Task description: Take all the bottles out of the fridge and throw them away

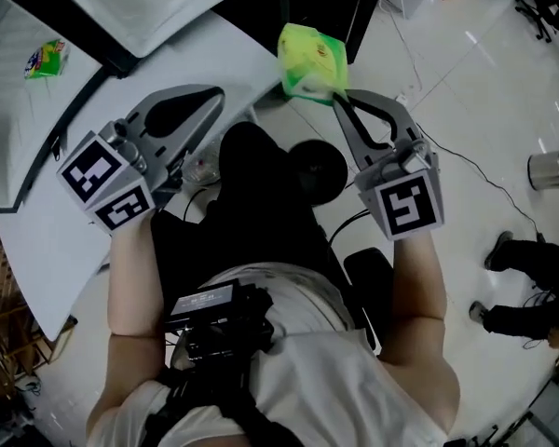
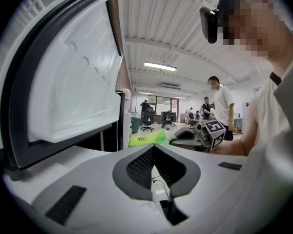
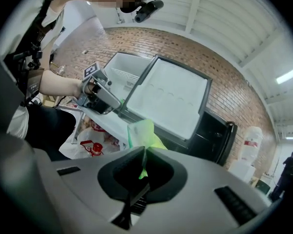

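Note:
My right gripper (image 1: 338, 96) is shut on a crumpled green packet (image 1: 309, 61), held up in front of the body. In the right gripper view the packet (image 3: 142, 133) sticks out from between the closed tips of that gripper (image 3: 144, 150). My left gripper (image 1: 219, 96) is held level beside it, shut with nothing between its jaws. Seen from the left gripper view, its tips (image 2: 154, 147) meet, and the green packet (image 2: 146, 139) shows beyond them. The white fridge (image 3: 136, 77) stands with its door (image 3: 171, 96) open. No bottle is visible.
Another green and yellow packet (image 1: 45, 60) lies inside the fridge at the upper left. A black bag or bin (image 1: 261, 194) sits on the floor below the grippers. A metal bucket (image 1: 547, 169) and a seated person's feet (image 1: 512, 250) are at the right. A white plastic bag (image 3: 88, 145) lies by the fridge.

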A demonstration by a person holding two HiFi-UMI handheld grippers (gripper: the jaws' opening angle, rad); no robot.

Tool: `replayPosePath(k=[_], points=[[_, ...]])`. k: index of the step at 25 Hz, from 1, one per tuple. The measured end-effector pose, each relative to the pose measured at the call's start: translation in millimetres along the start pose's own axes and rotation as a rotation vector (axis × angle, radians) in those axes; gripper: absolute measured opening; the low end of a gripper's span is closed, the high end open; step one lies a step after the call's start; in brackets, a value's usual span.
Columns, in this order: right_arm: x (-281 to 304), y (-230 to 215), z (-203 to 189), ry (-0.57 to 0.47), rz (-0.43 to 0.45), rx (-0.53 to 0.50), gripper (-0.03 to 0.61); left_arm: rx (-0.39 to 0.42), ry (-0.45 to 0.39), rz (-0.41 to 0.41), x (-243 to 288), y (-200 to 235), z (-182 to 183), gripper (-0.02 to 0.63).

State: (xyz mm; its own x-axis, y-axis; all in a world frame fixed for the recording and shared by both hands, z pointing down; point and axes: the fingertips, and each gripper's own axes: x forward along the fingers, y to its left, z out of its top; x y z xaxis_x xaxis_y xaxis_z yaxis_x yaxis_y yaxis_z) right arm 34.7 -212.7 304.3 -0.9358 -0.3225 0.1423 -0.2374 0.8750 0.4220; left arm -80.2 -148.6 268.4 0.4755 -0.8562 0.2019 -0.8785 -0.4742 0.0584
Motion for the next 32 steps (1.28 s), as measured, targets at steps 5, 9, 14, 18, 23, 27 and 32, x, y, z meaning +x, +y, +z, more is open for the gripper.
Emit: replayPosePath(k=[5,9,14,18,23,27,32], points=[[-15,-17,-48,0.108,-0.047,0.062,0.005,0.017,0.001,-0.049,23,-13,7,0.011],[-11,-14,-97,0.166,-0.005,0.072,0.005,0.045,-0.018,-0.093,38,-33,12,0.011],[1,18,-164,0.286,0.139,0.091,0.004,0.054,-0.023,-0.180,57,-67,10,0.009],[10,53,-203,0.355,0.238,0.126,0.005,0.060,0.005,-0.232,71,-86,-2,0.009],[16,84,-240,0.403,0.343,0.231,0.003,0.055,0.034,-0.289,91,-102,-26,0.011],[20,111,-273,0.461,0.391,0.290,0.005,0.025,0.085,-0.299,103,-105,-57,0.011],[19,140,-325,0.567,0.435,0.346,0.005,0.013,0.136,-0.343,118,-114,-95,0.011]])
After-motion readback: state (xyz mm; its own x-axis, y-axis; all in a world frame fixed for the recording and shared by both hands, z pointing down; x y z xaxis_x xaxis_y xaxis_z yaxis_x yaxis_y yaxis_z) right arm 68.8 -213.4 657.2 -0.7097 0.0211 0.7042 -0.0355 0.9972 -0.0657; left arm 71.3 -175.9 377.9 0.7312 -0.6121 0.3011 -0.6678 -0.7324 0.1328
